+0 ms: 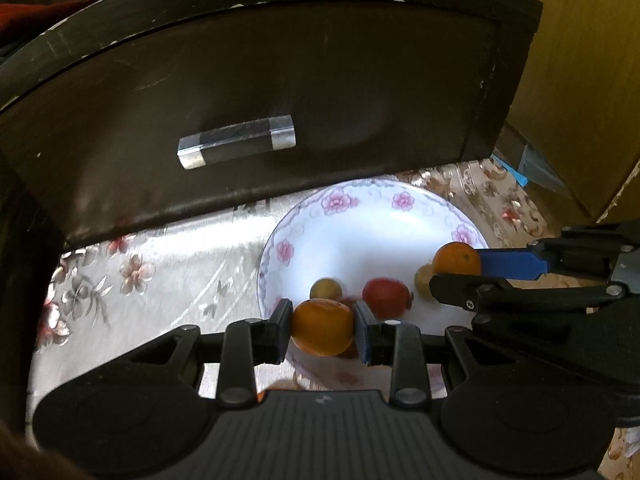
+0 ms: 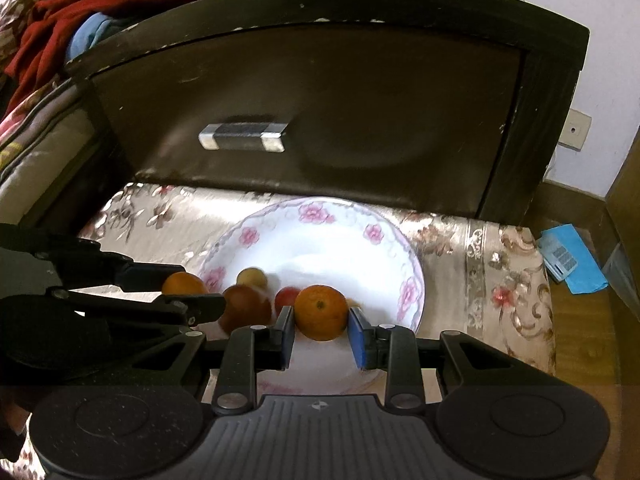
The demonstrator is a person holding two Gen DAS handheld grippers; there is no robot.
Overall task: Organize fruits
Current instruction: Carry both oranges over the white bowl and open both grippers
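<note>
Covering low surface: floral cloth point(image 2: 472, 240) (shiny), dark cabinet point(image 2: 320, 92) behind.

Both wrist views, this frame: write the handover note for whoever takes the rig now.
Left gripper: jaws shut on an orange, held over the near rim of the floral plate.
Right gripper: jaws around a second orange over the plate; contact looks firm, but the frame is blurred.
On the plate already: a red apple and two small yellowish fruits.
Left: set both oranges down and release.
</note>
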